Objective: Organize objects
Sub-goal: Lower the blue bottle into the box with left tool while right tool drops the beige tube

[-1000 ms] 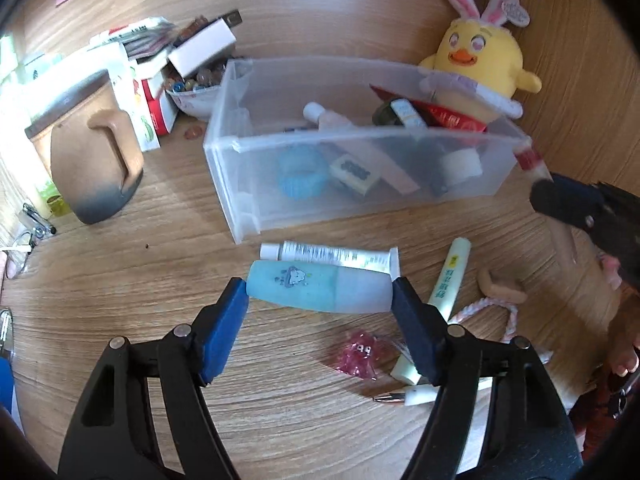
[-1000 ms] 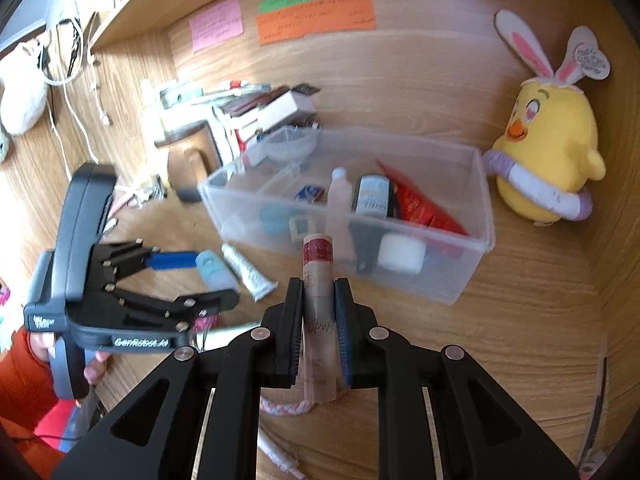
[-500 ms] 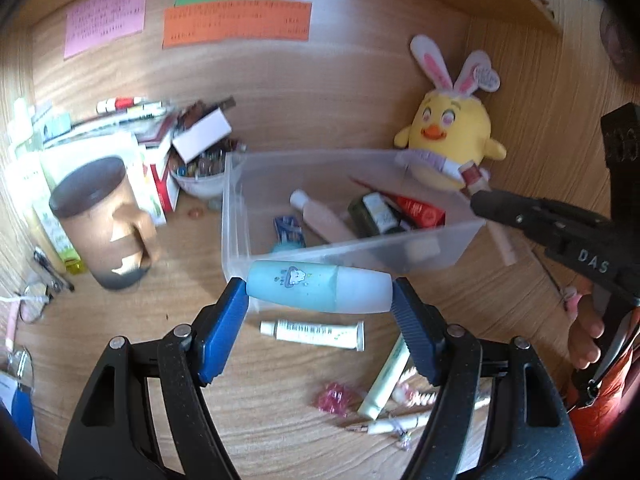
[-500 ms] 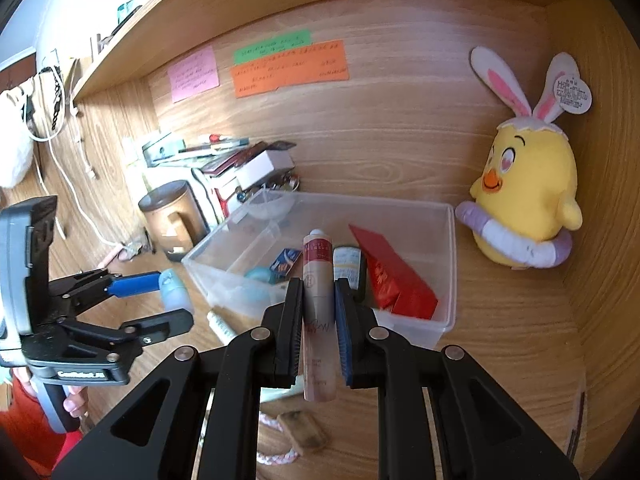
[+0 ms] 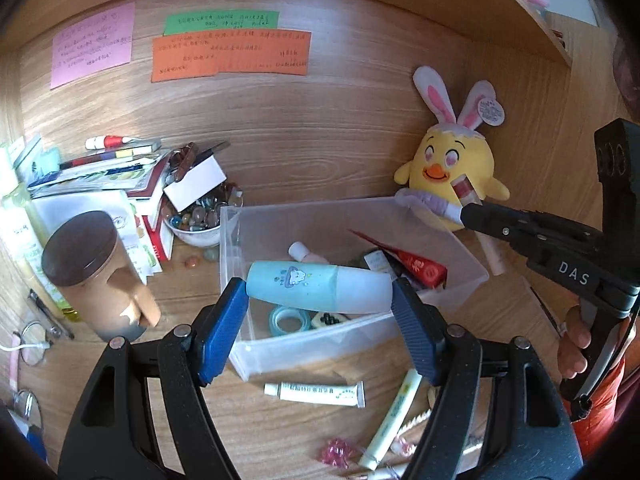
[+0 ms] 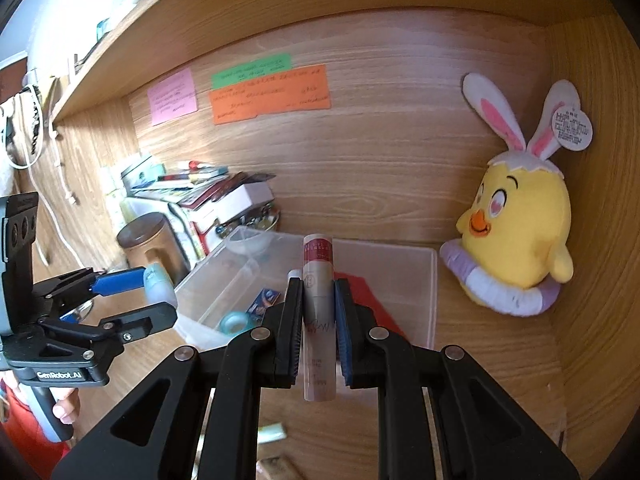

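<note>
Both hands are higher than a second ago. The blue bottle [image 5: 318, 286], clamped crosswise by the left gripper [image 5: 320, 320], no longer hangs over the bench [image 5: 120, 364] beside the white tube [image 5: 316, 394]; it now hangs over the clear bin [image 5: 436, 320]. The right gripper [image 6: 318, 320] has carried the red-capped tube [image 6: 318, 280] up and closer to that bin, above its near rim.

pale blue bottle [image 5: 318, 287] with cloud print; yellow plush chick [image 5: 452, 168].
</note>
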Motion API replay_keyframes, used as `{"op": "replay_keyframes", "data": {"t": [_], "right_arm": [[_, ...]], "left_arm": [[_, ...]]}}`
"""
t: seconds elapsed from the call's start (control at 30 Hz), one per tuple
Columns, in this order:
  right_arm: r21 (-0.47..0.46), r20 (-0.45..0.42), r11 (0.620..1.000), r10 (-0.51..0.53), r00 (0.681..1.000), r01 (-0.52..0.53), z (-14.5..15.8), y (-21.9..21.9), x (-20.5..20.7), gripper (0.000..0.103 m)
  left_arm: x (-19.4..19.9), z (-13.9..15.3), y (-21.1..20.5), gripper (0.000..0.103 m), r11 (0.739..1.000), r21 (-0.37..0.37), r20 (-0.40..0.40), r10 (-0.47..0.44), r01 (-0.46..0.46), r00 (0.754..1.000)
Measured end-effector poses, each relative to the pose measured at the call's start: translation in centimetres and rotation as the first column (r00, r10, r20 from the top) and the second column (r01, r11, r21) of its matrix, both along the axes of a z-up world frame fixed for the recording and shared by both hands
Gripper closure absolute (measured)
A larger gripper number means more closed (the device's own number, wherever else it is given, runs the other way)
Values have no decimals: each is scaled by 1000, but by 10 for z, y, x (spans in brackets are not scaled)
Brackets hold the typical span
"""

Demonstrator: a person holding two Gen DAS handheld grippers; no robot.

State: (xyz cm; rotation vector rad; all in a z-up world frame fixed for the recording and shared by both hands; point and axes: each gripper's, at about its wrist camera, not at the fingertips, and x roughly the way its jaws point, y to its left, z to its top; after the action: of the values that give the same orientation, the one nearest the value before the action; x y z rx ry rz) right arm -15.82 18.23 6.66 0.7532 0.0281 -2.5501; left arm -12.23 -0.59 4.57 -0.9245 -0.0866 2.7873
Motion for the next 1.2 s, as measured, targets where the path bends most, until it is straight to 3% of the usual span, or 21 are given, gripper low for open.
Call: {"op": "replay_keyframes", "data": {"t": [0.37, 0.7, 1.2], "right_arm": [[56, 60, 997, -53, 997, 50, -22, -5, -35, 89], [113, 124, 993, -36, 992, 22, -50, -16, -53, 89], [186, 151, 982, -16, 988, -13, -66, -38, -54, 89]], "left_arm": [[-37, -24, 0, 30, 1000, -1, 78, 8, -8, 997], [-57, -44, 6, 30, 1000, -9, 126, -4, 5, 992], [-57, -49, 11, 30, 999, -6, 156, -34, 35, 987]]}}
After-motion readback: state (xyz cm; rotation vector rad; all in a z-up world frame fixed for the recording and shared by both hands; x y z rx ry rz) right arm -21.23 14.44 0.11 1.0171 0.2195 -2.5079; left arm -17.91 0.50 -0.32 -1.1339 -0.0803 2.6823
